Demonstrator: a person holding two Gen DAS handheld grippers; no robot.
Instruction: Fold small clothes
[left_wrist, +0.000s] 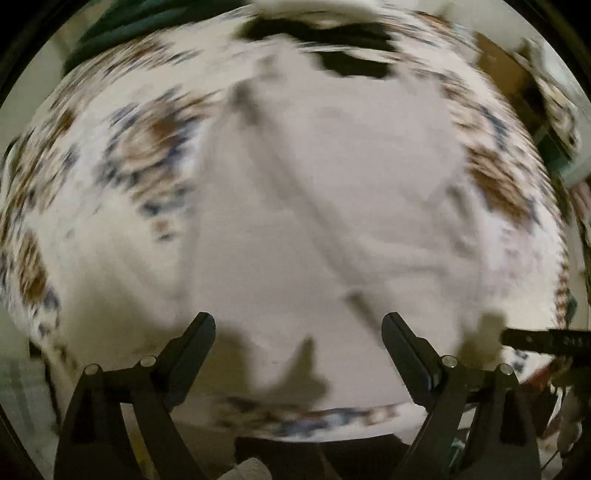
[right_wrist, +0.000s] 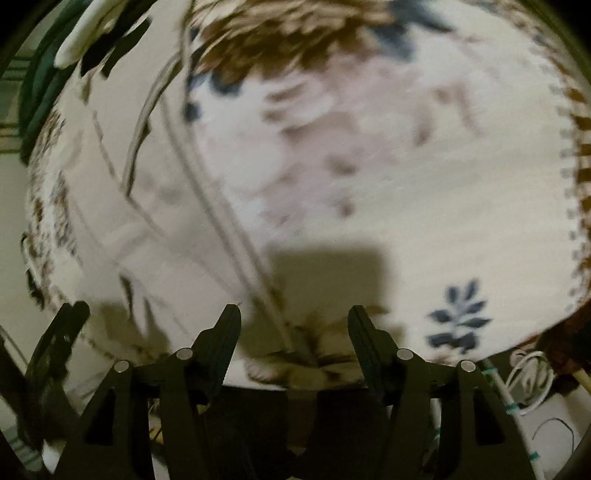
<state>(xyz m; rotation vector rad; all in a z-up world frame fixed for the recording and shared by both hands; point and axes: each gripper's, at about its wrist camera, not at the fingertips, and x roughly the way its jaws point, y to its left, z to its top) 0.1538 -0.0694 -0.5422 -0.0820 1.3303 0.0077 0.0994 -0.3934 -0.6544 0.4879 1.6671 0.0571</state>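
A pale lilac-white garment (left_wrist: 325, 192) lies spread flat on a white cloth with brown and blue flower prints (left_wrist: 147, 155), blurred in the left wrist view. My left gripper (left_wrist: 299, 325) hangs open over the garment's near part, with nothing between its fingers. The right wrist view shows the garment (right_wrist: 147, 206) at the left, and its hemmed edge (right_wrist: 229, 221) runs down between the fingers. My right gripper (right_wrist: 293, 317) stands open above that edge, pads apart and not pressing on it. The other gripper's tip (right_wrist: 59, 328) shows at the lower left there.
A dark green cloth (left_wrist: 110, 33), a black piece (left_wrist: 340, 48) and something white (left_wrist: 314, 11) lie at the far edge of the printed cloth (right_wrist: 443, 221). White cables (right_wrist: 528, 373) hang off the surface's near right edge. The right gripper's finger (left_wrist: 546, 339) pokes in from the right.
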